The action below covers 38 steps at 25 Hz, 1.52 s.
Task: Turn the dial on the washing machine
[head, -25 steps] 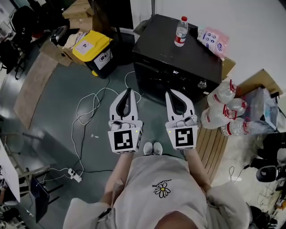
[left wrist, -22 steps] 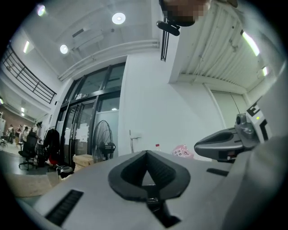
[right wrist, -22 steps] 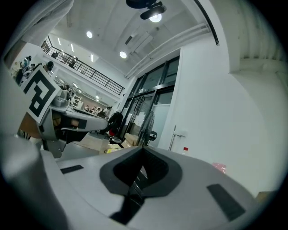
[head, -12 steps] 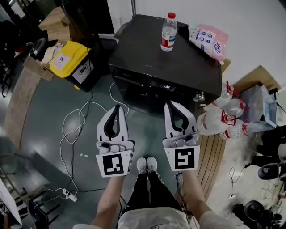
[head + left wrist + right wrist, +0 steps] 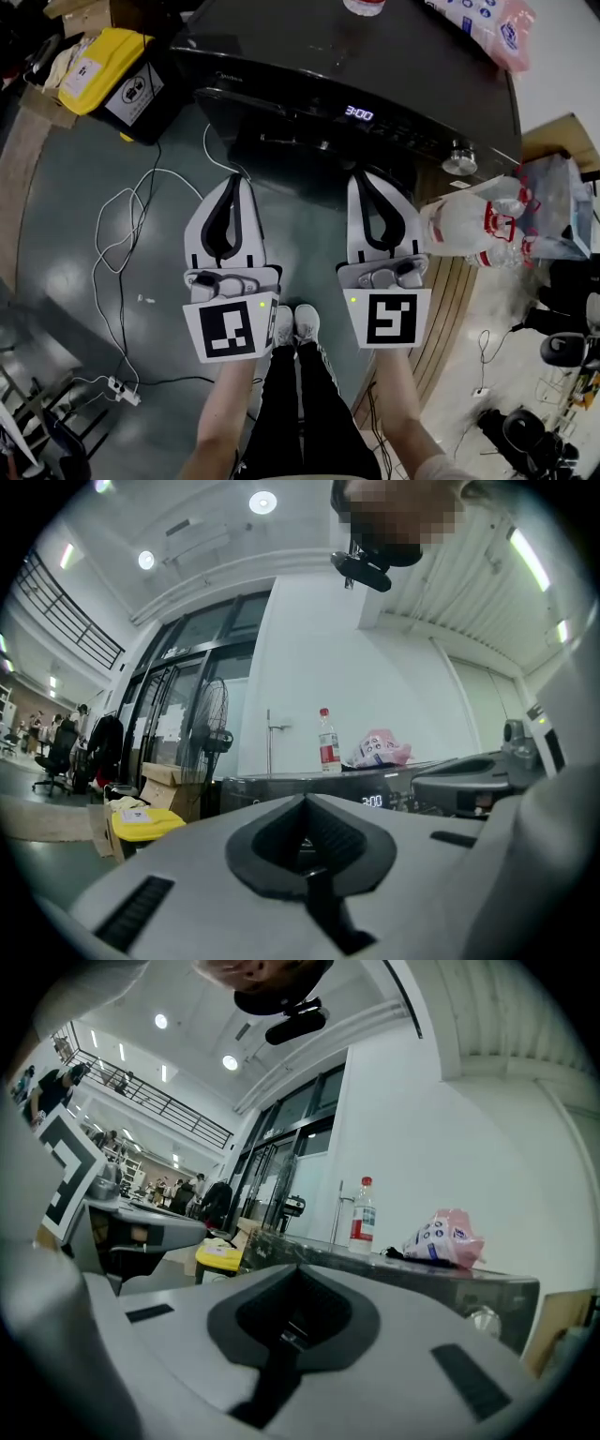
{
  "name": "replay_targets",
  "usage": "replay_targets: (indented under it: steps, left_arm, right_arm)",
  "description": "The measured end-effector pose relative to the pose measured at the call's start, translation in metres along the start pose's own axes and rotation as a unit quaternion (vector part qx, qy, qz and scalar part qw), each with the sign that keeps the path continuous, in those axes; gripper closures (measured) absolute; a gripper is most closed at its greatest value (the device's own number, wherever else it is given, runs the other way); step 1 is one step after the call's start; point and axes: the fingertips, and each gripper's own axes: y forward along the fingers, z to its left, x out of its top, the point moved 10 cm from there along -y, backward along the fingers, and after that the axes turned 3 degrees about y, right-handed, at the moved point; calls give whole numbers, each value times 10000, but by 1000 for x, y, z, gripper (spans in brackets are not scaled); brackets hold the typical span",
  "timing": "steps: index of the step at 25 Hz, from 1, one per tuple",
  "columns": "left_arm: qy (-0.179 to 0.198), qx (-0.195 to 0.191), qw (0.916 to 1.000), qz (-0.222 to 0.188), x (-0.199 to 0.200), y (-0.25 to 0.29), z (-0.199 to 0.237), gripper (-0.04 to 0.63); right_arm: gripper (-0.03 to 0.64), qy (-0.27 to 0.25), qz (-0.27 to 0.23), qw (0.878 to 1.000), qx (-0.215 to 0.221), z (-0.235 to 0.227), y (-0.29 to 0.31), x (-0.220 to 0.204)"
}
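The black washing machine (image 5: 375, 66) fills the top of the head view, its display (image 5: 359, 113) lit. Its silver dial (image 5: 458, 159) sits at the right end of the front panel and shows again as the dial (image 5: 483, 1319) in the right gripper view. My left gripper (image 5: 234, 180) and right gripper (image 5: 364, 175) are held side by side in front of the machine, both shut with nothing in them. The right gripper's tip is left of the dial and short of it, not touching. The left gripper (image 5: 305, 799) points at the machine's front.
A water bottle (image 5: 362, 1215) and a pink bag (image 5: 487, 23) lie on the machine's top. A yellow-lidded bin (image 5: 103, 70) stands to its left. White cables (image 5: 122, 244) and a power strip (image 5: 122, 389) cross the floor. Bundled plastic bottles (image 5: 469, 220) and wooden boards (image 5: 441, 300) crowd the right.
The person has stepped toward the machine, so it looms larger and nearer. Both grippers have stayed shut and side by side, now closer to its front panel.
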Motion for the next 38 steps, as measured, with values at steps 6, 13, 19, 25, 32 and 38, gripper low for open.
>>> replay_targets:
  steps: [6,13,19,25,32,38]
  left_arm:
    - [-76,-193,9995,258,-25,2,-17,595]
    - [53,-352,9993,-126,-10,20,-29,595]
    - [89,-662,9975,-209,-3,32,-53,595]
    - [-49,-1029,9947,-20,-10,49,-80,595]
    - [3,-1172,9931,-105,-13,64,-97,595]
    - [30,-1230,9924,-94,-15,72,-101,595]
  right_arm:
    - [612,135,-8,9999,-79,2,4,-30]
    - [612,203,-166,9995,-175,-9,6,-20]
    - [380,320,159,9967,-727,-45,-4,-19]
    - [364,-180,438,9824,-1809,-108,-19,-32]
    - [364,-107,750,9726,-2197,-140,-23,-55]
    - [364,8,682,9755,-2094,-145,-19,-58]
